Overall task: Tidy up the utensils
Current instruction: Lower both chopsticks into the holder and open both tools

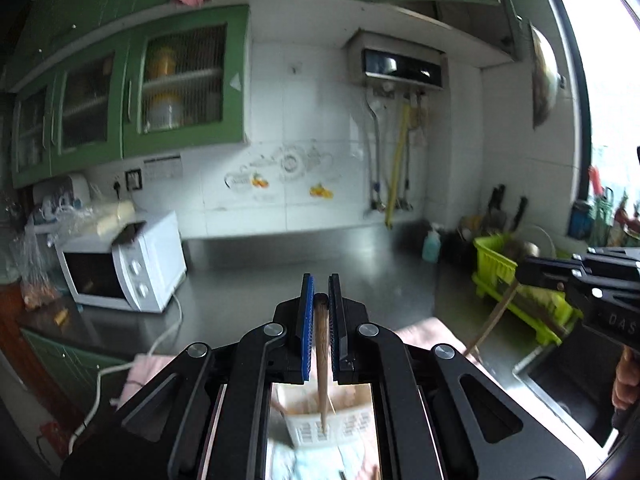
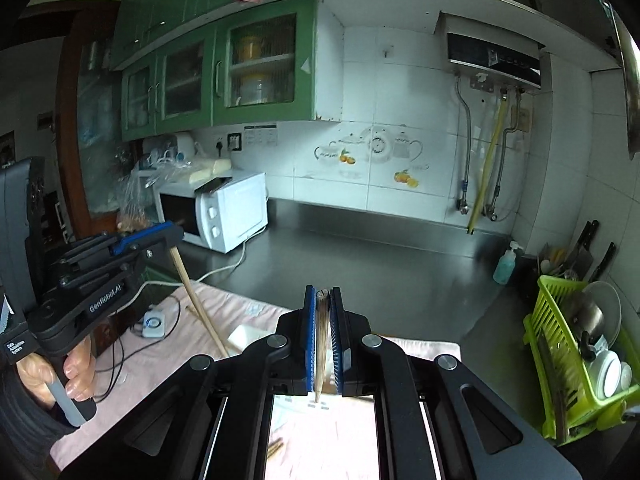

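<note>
Chopsticks are in both grippers, one apiece, held above the pink cloth that serves here as the landmark.

Left wrist view: the left gripper (image 1: 321,300) has its blue pads clamped together on a wooden chopstick (image 1: 322,360), which hangs down from between them. Its tip points into a white slotted basket (image 1: 332,430) that sits on the pink cloth (image 1: 424,330); whether the tip touches the basket I cannot tell. Toward the sink side of the cloth, the right gripper (image 1: 524,270) comes in from the frame edge with a second chopstick (image 1: 490,326) slanting down toward the cloth.

Right wrist view: the right gripper (image 2: 322,312) is likewise closed tight on its chopstick (image 2: 321,352), the point hanging over the pink cloth (image 2: 224,312). On the microwave side of the cloth, the left gripper (image 2: 170,236), carried in a hand (image 2: 60,372), has its chopstick (image 2: 198,300) angled down to the cloth near a white edge that may be the basket. A loose brown stick (image 2: 275,449) lies on the cloth below.

The step in hand looks like carrying a picked-up pair to the basket. Next, each tip should be steered over the basket opening before the pads let go.
</note>
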The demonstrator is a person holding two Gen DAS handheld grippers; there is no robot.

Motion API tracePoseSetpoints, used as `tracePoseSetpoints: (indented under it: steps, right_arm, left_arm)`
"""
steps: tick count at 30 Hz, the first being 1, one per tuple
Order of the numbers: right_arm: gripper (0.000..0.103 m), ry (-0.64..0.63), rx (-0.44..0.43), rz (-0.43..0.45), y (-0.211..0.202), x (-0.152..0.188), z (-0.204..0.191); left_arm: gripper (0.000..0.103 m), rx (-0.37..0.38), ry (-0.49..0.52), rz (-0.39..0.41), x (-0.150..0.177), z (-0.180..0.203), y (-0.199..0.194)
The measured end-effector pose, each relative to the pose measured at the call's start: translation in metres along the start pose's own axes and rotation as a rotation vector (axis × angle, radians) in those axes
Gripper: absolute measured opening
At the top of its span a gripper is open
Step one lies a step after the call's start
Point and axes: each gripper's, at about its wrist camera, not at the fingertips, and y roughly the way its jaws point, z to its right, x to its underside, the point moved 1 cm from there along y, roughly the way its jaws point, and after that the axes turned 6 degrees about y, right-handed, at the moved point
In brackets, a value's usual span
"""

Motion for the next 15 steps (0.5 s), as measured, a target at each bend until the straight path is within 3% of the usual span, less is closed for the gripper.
tracePoseSetpoints:
  steps: [8,15]
  right_arm:
    - [0.007,0.022,0.01,0.003,0.032,-0.015,0.015]
    - [0.007,0.041,0.005,-0.028,0.059,-0.007,0.02]
  left_arm:
    - [0.006,-0.043,-0.057,0.033,-0.022,-0.02,0.032]
    - [0.006,-0.058,-0.091,0.07,-0.031,-0.031,0.042]
